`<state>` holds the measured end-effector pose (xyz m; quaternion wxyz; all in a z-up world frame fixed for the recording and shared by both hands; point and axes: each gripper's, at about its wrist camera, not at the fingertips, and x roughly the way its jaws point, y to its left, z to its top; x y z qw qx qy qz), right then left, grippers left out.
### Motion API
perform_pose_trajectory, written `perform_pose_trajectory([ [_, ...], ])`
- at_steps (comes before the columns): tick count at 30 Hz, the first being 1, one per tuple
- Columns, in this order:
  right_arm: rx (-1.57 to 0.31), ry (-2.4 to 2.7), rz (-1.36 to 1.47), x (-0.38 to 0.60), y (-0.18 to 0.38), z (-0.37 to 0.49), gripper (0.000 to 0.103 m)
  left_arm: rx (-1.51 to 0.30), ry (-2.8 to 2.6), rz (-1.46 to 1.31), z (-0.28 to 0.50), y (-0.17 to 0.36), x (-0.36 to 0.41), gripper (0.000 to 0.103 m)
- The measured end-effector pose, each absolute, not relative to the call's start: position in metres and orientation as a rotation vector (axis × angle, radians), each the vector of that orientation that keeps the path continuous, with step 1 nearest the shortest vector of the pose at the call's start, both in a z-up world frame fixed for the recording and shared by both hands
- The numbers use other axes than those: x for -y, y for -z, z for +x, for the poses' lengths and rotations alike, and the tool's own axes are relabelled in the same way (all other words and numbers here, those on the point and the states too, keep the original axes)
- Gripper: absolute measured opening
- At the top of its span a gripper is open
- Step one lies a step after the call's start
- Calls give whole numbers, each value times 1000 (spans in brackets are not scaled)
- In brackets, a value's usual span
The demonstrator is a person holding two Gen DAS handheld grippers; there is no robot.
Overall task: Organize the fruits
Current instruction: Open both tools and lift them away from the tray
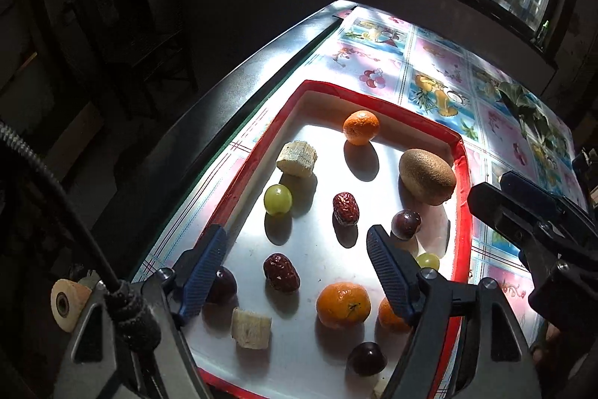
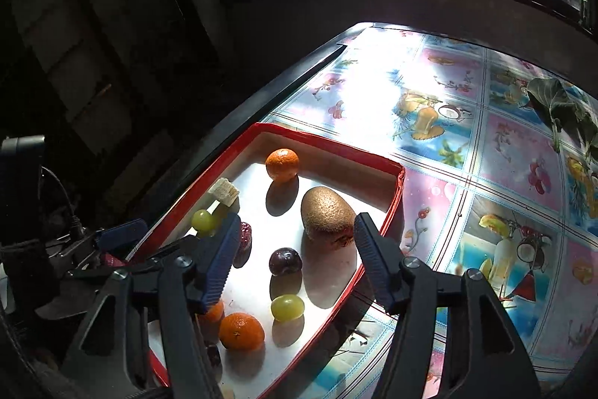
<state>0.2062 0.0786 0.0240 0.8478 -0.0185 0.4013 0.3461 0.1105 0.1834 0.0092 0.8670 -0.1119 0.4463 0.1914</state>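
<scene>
A red-rimmed tray (image 1: 462, 234) with a white floor holds loose fruit: a kiwi (image 1: 427, 176), three oranges, the far one (image 1: 361, 127) by the back wall, two banana pieces (image 1: 296, 158), green grapes (image 1: 277, 199), red dates (image 1: 345, 208) and dark plums (image 1: 406, 223). My left gripper (image 1: 295, 234) hangs open above the tray's middle, gripping nothing. My right gripper (image 2: 297, 219) is open too, above the tray's right side, with the kiwi (image 2: 327, 212) and a dark plum (image 2: 285, 260) below it, untouched. The other gripper shows at each view's edge.
The tray (image 2: 393, 201) sits on a table under a glossy cloth (image 2: 504, 156) printed with fruit pictures. A green leaf (image 2: 560, 104) lies at the cloth's far right. The table's dark edge (image 1: 209, 122) runs along the tray's left side. Barred windows stand behind.
</scene>
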Motion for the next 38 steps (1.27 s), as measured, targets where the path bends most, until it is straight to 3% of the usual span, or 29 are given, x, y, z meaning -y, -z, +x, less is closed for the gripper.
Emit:
perform_pose_trajectory([
  [8,-693,-906,-206,-62,-34,143,79,-909,-414,-163,59,-15,-167,78],
  [38,-620,-1072,-337,-74,-42,70,81,-791,-501,-147,-27,-35,-168,78],
])
